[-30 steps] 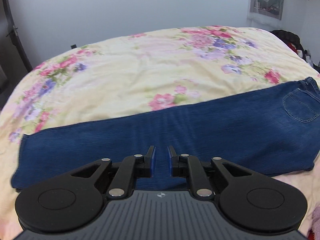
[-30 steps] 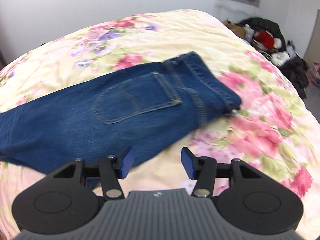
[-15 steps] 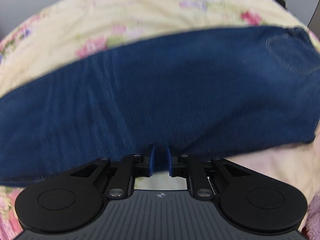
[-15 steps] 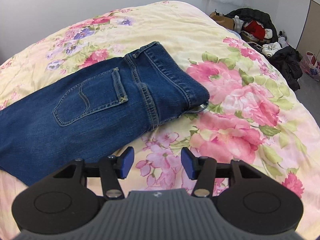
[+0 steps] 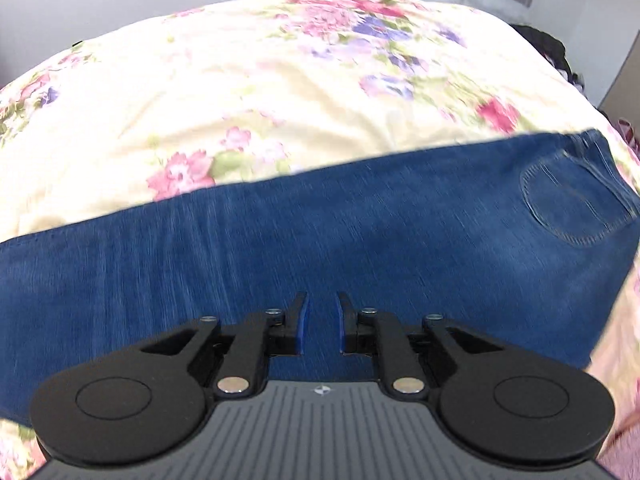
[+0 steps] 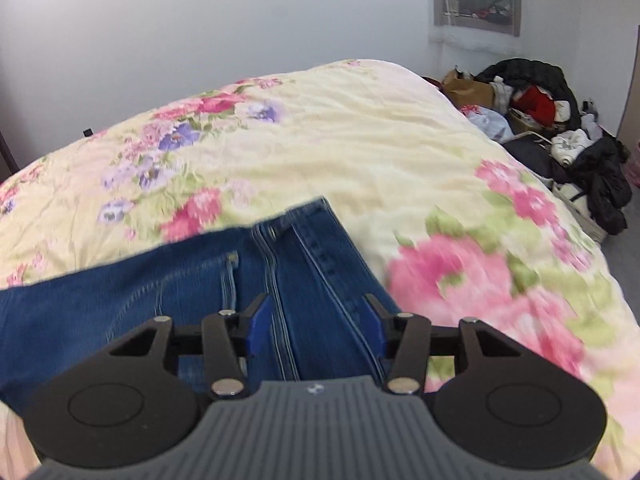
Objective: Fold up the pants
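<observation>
My left gripper [image 5: 322,322] hangs narrowly parted and my right gripper [image 6: 316,330] wide apart, both gripping nothing, over the dark blue denim pants [image 5: 360,240] on the floral bedspread [image 5: 240,92].

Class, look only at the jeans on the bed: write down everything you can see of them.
The jeans are dark blue denim with lighter stitching, lying flat and lengthwise across the floral bedspread, seemingly folded in half with one leg on the other. A rounded back pocket faces up near the waist end; the waistband shows seams. The left gripper, jaws narrowly apart, is above the leg; the right gripper, jaws wide, is above the waist. Contact cannot be told.
</observation>
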A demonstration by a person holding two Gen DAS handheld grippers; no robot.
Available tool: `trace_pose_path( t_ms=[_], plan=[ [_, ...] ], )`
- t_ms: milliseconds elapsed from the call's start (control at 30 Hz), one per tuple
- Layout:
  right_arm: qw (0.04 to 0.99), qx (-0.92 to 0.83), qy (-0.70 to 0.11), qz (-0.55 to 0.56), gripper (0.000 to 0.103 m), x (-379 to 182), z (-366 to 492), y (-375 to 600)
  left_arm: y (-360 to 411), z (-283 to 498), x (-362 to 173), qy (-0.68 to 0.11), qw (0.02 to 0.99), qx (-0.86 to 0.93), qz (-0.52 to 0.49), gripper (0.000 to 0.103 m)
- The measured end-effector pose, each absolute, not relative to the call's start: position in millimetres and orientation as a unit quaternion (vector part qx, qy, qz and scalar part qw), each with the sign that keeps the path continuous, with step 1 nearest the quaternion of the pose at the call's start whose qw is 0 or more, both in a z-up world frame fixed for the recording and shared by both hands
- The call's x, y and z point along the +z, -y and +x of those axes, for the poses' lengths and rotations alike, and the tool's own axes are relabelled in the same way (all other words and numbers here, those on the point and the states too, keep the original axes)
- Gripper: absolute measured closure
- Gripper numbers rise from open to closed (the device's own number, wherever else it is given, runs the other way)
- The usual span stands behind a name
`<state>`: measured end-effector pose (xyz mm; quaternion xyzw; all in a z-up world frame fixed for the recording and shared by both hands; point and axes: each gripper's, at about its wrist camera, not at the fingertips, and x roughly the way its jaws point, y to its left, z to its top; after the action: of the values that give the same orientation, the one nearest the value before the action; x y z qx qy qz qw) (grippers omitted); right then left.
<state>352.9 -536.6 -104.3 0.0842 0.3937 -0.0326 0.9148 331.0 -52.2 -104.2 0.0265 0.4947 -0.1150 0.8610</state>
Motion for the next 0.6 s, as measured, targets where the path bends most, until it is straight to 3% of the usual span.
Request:
trace_pose_path(
  t_ms=[200, 400, 533, 600],
  plan=[
    [0.914, -0.036, -0.397, 0.074, 0.055, -122, 433, 552, 33, 349, -132, -0.503, 0.857, -0.110, 0.014, 0.085],
    [0.903, -0.014, -0.405, 0.145, 0.058, -149, 471, 578, 26, 364, -153, -0.510, 0.852, -0.115, -0.004, 0.086],
    [0.906, 0.033, -0.398, 0.140, 0.095, -155, 460, 574, 28, 364, -155, -0.507, 0.854, -0.116, 0.002, 0.086],
    [0.914, 0.059, -0.387, 0.106, 0.098, -150, 444, 565, 28, 366, -155, -0.507, 0.854, -0.115, 0.002, 0.086]
  ],
)
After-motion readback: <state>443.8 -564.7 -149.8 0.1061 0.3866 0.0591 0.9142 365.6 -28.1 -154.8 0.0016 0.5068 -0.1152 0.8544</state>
